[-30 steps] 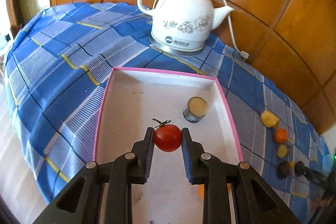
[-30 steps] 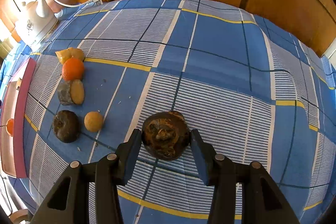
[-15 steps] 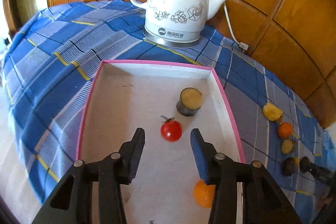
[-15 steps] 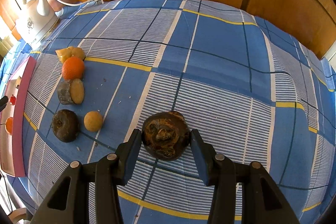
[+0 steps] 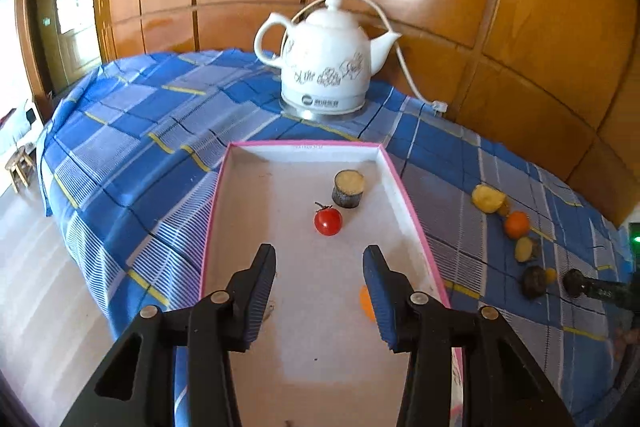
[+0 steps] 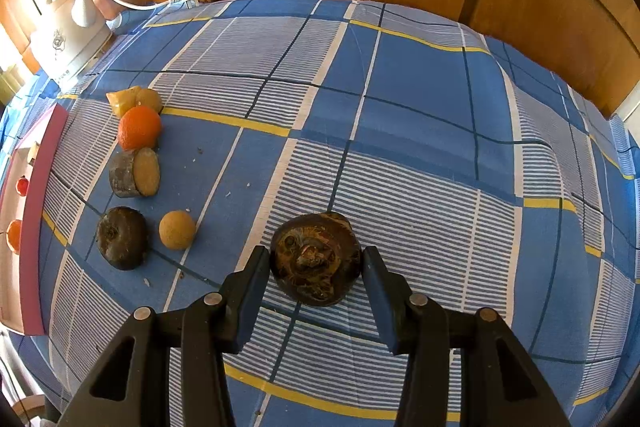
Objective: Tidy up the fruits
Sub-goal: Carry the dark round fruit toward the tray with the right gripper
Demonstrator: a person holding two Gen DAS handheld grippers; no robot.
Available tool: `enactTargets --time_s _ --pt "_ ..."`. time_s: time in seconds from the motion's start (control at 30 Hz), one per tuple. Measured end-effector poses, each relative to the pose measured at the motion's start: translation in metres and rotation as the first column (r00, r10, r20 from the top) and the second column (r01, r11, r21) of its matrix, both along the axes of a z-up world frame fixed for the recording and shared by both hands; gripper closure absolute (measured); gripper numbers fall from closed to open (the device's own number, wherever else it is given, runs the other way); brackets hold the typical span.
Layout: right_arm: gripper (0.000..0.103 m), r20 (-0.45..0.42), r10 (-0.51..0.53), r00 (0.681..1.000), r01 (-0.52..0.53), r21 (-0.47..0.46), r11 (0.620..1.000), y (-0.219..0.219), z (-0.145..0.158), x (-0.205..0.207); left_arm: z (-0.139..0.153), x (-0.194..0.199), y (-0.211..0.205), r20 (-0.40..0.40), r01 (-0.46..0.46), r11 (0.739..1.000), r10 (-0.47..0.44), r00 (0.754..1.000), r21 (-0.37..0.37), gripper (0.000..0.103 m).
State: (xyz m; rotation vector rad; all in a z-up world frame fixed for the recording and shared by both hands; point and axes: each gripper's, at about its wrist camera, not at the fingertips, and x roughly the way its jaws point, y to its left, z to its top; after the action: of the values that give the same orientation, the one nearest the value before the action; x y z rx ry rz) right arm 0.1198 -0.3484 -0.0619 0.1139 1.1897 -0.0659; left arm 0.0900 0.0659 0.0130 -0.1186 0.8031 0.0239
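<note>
A pink-rimmed white tray (image 5: pixel 412 211) lies on the blue checked cloth. In it are a red cherry tomato (image 5: pixel 328 221), a cut dark-skinned cylinder piece (image 5: pixel 348 188) and an orange fruit (image 5: pixel 367 301) partly hidden by my finger. My left gripper (image 5: pixel 320 267) is open and empty, above the tray and back from the tomato. My right gripper (image 6: pixel 316 267) is shut on a dark brown round fruit (image 6: pixel 316 259), held just above the cloth. The tray's edge (image 6: pixel 40 211) shows at the left of the right wrist view.
A row of fruits lies right of the tray: a yellow piece (image 6: pixel 124 101), an orange (image 6: pixel 139 127), a cut dark piece (image 6: pixel 135 173), a dark round fruit (image 6: pixel 122 237) and a small tan ball (image 6: pixel 177 229). A white kettle (image 5: pixel 326 67) with its cord stands behind the tray.
My left gripper opened, let go of the tomato in the tray, and drew back and up. My right gripper has kept still with the dark fruit.
</note>
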Motion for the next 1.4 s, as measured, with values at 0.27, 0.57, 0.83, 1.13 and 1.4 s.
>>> enactTargets --time_s 0.27,0.57,0.83,1.13,1.4 --pt "0.055 0.004 -0.002 1.000 0.002 -0.017 1.000 0.002 0.001 -0.002 0.019 -0.026 0.005 0.060 0.021 1.000 -0.021 0.998 0.010 0.056" --pt "0.056 0.034 -0.066 0.997 0.065 0.028 0.998 0.006 0.017 -0.008 0.017 -0.043 0.014 0.077 0.020 1.000 -0.021 0.997 0.017 0.056" --pt "0.055 0.144 0.060 0.988 -0.076 0.112 0.991 0.065 0.058 -0.012 0.015 -0.048 0.017 0.080 0.021 1.000 -0.021 0.997 0.003 0.056" --pt "0.055 0.187 0.262 0.947 -0.298 0.209 0.931 0.174 0.074 0.004 0.014 -0.051 0.025 0.086 0.011 1.000 -0.011 0.996 -0.003 0.056" --pt "0.055 0.183 0.346 0.920 -0.384 0.253 0.888 0.243 0.070 0.025 0.006 -0.052 0.035 0.065 -0.002 1.000 0.003 0.998 -0.027 0.056"
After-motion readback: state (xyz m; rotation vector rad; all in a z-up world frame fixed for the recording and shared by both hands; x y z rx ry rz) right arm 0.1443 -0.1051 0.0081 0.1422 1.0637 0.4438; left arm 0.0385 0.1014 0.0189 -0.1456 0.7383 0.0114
